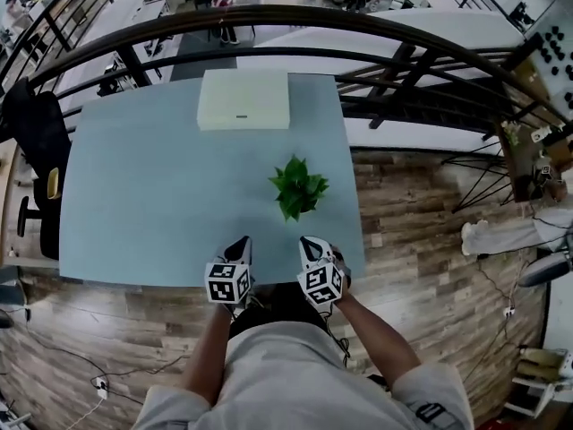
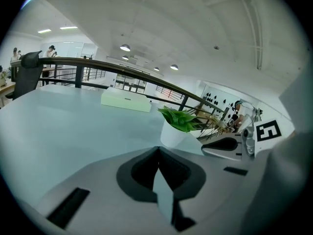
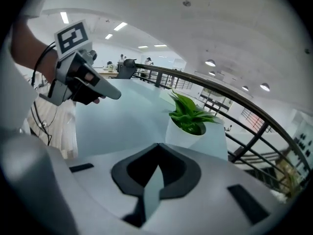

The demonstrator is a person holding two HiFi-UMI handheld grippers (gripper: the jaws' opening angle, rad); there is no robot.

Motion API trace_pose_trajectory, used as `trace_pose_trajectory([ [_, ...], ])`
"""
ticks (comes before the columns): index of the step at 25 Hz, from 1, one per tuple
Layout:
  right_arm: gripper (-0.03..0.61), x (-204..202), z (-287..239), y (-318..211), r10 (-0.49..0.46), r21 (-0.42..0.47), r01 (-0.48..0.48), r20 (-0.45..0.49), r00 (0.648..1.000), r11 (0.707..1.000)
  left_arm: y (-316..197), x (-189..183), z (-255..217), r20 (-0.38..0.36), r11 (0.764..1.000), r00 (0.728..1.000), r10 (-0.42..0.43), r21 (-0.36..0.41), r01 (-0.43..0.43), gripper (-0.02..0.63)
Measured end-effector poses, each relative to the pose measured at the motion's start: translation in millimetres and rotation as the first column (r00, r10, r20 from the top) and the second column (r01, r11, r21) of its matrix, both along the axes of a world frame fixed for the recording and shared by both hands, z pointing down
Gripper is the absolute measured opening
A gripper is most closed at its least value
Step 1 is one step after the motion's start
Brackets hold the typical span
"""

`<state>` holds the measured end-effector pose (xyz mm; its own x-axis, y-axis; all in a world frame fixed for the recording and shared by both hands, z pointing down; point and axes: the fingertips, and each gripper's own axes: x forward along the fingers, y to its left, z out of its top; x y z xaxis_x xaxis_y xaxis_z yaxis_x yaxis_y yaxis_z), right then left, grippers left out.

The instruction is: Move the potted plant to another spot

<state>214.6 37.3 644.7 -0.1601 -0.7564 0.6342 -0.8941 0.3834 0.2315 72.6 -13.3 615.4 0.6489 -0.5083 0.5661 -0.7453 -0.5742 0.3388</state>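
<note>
Plant [image 1: 298,186] on the table [image 1: 134,195], both grippers closed and empty.
In the head view the plant, in a white pot, stands right of centre, above the grippers and apart from both. The left gripper [image 1: 243,240] and right gripper [image 1: 309,240] sit side by side at the table's lower edge, tips towards the plant. Each gripper view shows its jaws pressed together with nothing between them. A white box [image 1: 243,98] lies at the table's upper edge.
</note>
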Motion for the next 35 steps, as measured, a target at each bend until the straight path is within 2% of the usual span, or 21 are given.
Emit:
trace_pose_trajectory([
  [3, 0.003, 1, -13, 6, 0.144, 0.001, -0.144, 0.050, 0.988, 0.990, 11, -10, -7, -0.018, 1.000, 1.000, 0.015, 0.016, -0.015, 0.012],
  [6, 0.003, 7, -32, 14, 0.269, 0.019, -0.274, 0.130, 0.954, 0.962, 21, -11, -14, -0.034, 0.998, 0.998, 0.044, 0.041, -0.043, 0.012],
  [10, 0.003, 11, -44, 31, 0.337, 0.053, -0.345, 0.123, 0.933, 0.937, 35, -1, -26, -0.064, 0.994, 0.994, 0.092, 0.062, -0.088, 0.012],
  [12, 0.003, 11, -50, 37, 0.341, 0.074, -0.350, 0.112, 0.933, 0.934, 41, 4, -36, -0.079, 0.992, 0.991, 0.108, 0.076, -0.102, 0.012],
  [16, 0.003, 9, -70, 36, 0.334, 0.118, -0.351, 0.148, 0.931, 0.929, 48, 9, -60, -0.087, 0.985, 0.988, 0.125, 0.131, -0.113, 0.012],
  [20, 0.003, 13, -106, 19, 0.282, 0.203, -0.315, 0.178, 0.943, 0.927, 39, 17, -98, -0.073, 0.968, 0.990, 0.120, 0.230, -0.100, 0.012],
  [23, 0.003, 21, -144, 13, 0.259, 0.248, -0.305, 0.201, 0.945, 0.919, 35, 26, -134, -0.098, 0.953, 0.989, 0.108, 0.293, -0.075, 0.012],
  [27, 0.003, 35, -191, 16, 0.237, 0.342, -0.313, 0.245, 0.940, 0.886, 36, 33, -183, -0.114, 0.917, 0.989, 0.094, 0.396, -0.041, 0.012],
  [31, 0.003, 48, -240, 25, 0.212, 0.428, -0.320, 0.281, 0.936, 0.845, 40, 40, -223, -0.173, 0.894, 0.981, 0.093, 0.447, -0.006, 0.012],
  [35, 0.003, 64, -280, 39, 0.197, 0.487, -0.331, 0.306, 0.932, 0.808, 47, 42, -253, -0.161, 0.854, 0.983, 0.089, 0.520, 0.008, 0.012],
])
